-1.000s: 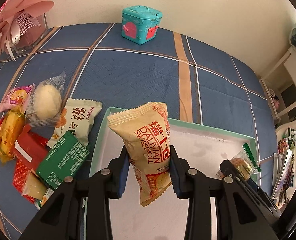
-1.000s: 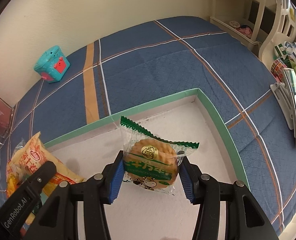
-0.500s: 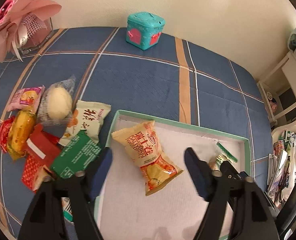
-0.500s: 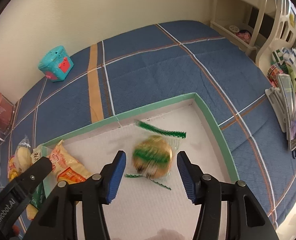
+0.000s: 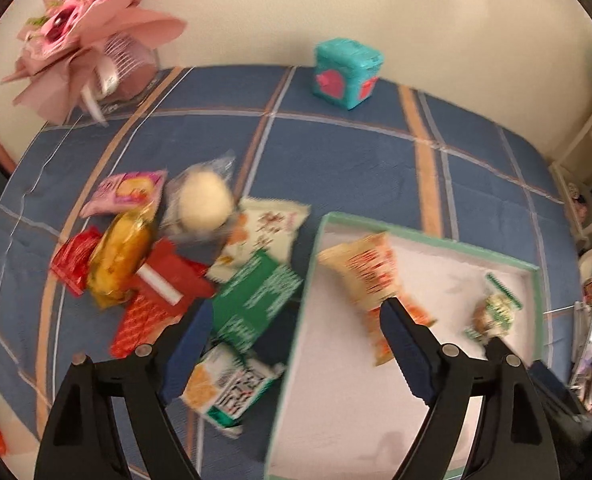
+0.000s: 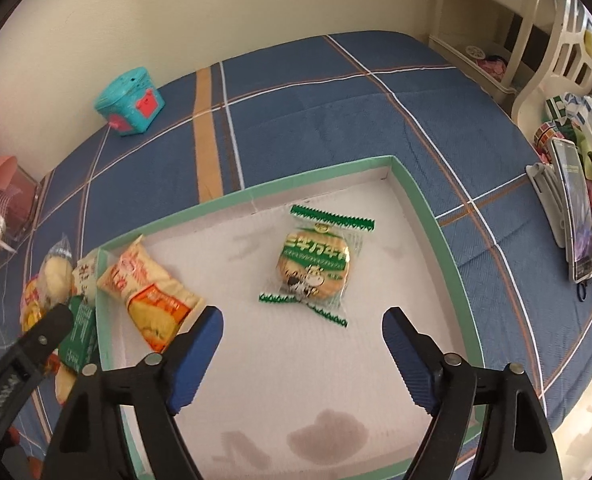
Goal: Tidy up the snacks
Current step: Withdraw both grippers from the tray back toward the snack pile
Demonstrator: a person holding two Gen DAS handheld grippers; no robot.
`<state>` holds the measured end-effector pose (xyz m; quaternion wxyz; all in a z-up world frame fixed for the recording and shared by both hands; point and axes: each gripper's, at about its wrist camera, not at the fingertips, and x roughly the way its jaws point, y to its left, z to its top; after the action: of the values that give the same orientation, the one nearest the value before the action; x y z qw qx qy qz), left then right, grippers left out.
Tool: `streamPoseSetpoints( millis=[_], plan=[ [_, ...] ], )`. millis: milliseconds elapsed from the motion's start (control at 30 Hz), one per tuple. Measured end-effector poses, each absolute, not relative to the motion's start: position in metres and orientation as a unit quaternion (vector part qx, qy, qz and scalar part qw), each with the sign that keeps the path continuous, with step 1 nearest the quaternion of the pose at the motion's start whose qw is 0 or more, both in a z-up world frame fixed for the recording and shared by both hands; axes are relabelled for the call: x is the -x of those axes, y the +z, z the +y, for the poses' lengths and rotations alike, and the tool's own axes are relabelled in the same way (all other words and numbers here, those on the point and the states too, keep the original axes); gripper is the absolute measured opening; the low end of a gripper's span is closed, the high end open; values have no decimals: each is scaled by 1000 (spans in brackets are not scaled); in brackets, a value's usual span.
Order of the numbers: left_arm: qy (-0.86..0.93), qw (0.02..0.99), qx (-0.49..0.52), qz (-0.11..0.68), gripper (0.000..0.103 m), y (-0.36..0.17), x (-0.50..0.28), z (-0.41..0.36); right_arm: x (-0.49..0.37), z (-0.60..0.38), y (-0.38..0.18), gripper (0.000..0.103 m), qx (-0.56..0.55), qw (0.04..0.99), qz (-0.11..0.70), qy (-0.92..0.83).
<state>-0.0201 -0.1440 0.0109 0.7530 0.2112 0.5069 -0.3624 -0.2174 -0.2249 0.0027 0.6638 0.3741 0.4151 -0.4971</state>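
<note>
While both my grippers' fingers (image 6: 408, 360) sit apart and empty, two snacks lie in the tray (image 6: 424, 216); the pile (image 5: 168, 264) on the bed remains.

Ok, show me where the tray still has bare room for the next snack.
The tray has bare liner between the Swiss roll pack and the round biscuit pack, and across the near part. Its left wall is crowded outside by the snack pile.
</note>
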Motion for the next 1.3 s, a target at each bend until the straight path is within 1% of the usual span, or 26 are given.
streamPoseSetpoints(
  millis=[133, 300, 333, 367, 400, 600, 833, 967, 1100, 1300],
  plan=[
    [-356, 749, -210, 518, 86, 3, 12, -133, 207, -213, 1, 89, -363, 673, 423, -486],
    [-357, 761, -198, 504, 86, 5, 4, -119, 191, -200, -2, 92, -344, 686, 434, -471],
    [-358, 763, -194, 501, 91, 6, 3, -116, 189, -197, -3, 93, -341, 688, 435, -470],
    [-358, 765, -191, 500, 97, 6, 1, -114, 186, -194, -4, 99, -337, 691, 436, -468],
    [-359, 767, -186, 498, 98, 7, -2, -110, 184, -192, -3, 103, -336, 695, 433, -466],
    [-368, 782, -166, 475, 101, 15, -12, -91, 178, -180, -3, 103, -339, 714, 411, -454],
    [-377, 795, -149, 451, 101, 19, -24, -71, 159, -160, -4, 103, -297, 731, 424, -445],
    [-392, 786, -157, 453, 101, 19, -31, -65, 146, -151, -9, 103, -310, 740, 421, -424],
    [-392, 787, -155, 450, 101, 21, -42, -57, 128, -139, -10, 103, -301, 752, 423, -406],
    [-386, 789, -135, 459, 101, 22, -60, -44, 106, -127, -9, 103, -293, 764, 420, -391]
  ],
)
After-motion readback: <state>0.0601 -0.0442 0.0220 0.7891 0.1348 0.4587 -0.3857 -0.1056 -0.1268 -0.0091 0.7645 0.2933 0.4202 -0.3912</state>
